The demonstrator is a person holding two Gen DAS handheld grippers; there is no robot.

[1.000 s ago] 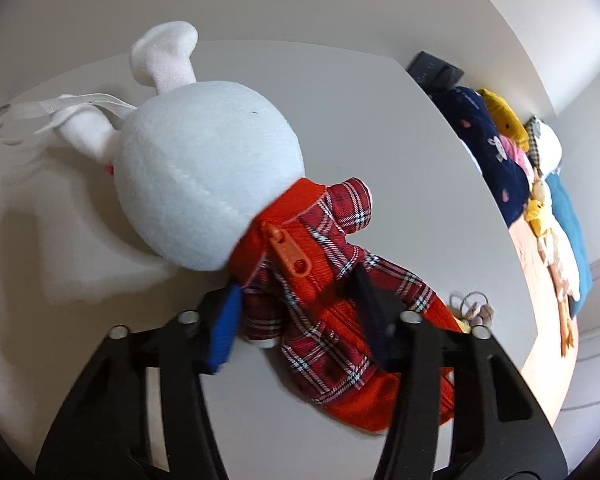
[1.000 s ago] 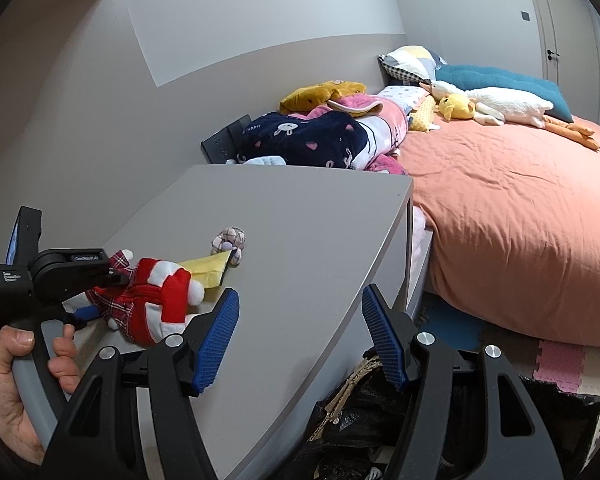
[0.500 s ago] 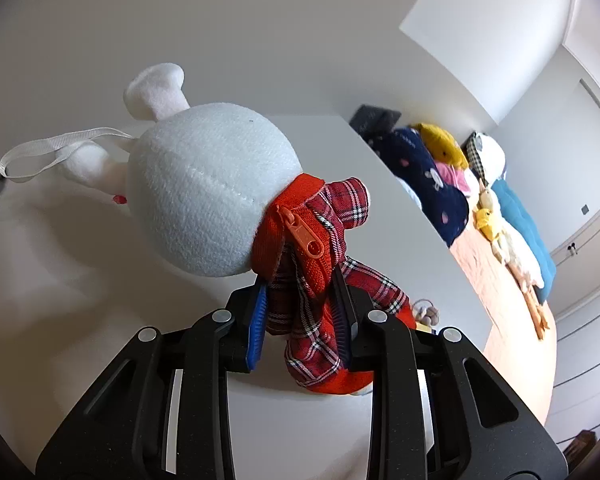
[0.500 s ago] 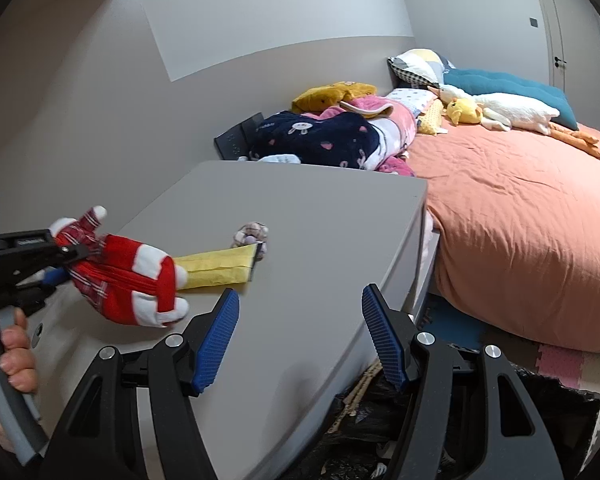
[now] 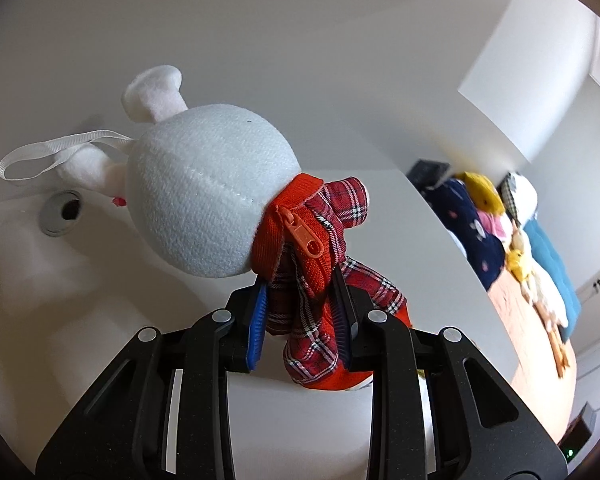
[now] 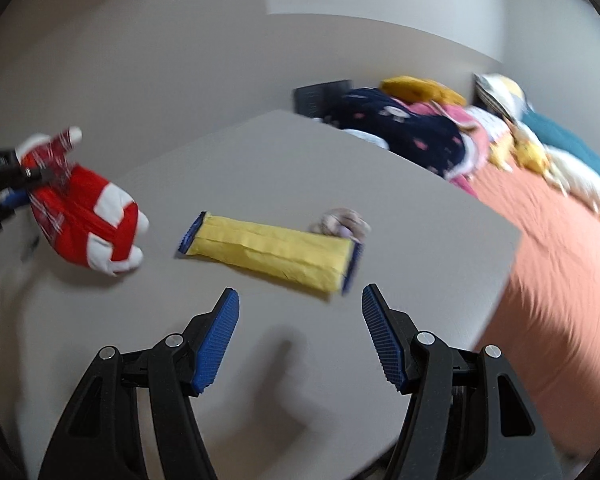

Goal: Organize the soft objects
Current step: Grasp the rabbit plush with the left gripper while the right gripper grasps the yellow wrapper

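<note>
Two tools in view. Left tool clamped on plush at its plaid torso, just below orange zipper; plush held off counter, white head w/ ribbon loop pointing away from cam. Right tool wide apart, holding nothing, hovering over counter just short of yellow pouch. Pouch lies flat on counter, small grey-pink item touching its far right end. Right view is blurred; plush's red-white legs at left, apart from pouch. Bed w/ piled soft toys beyond counter edge.
</note>
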